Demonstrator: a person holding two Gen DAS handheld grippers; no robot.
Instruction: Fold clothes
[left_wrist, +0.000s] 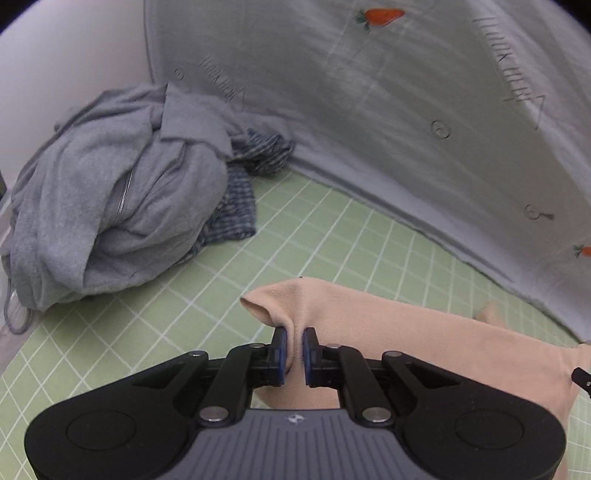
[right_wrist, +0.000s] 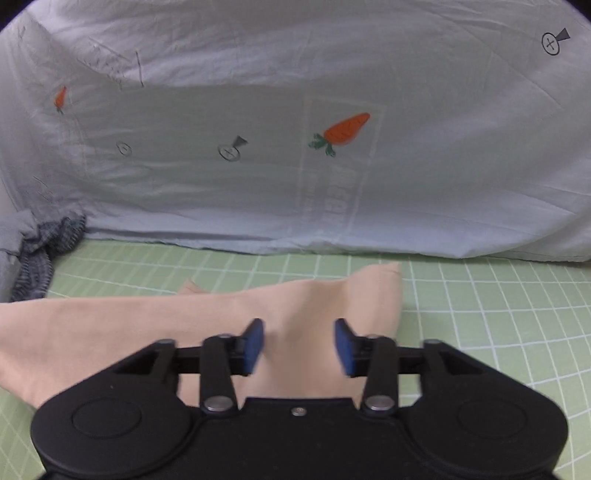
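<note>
The left tool (left_wrist: 294, 347) is clamped on an edge of the peach cloth (left_wrist: 424, 332), which lies on the green mat (left_wrist: 147, 325). The right tool (right_wrist: 299, 345) stands apart above it. Pulling one-handed could drag or bunch the cloth, spoiling the fold.

Soft, even indoor light, no glare

Both fisheye views bow the green grid mat (left_wrist: 332, 236) and darken at the corners; motion blur smears the carrot-print sheet (left_wrist: 369, 110) and the right tool (right_wrist: 299, 345); shadows are faint.
</note>
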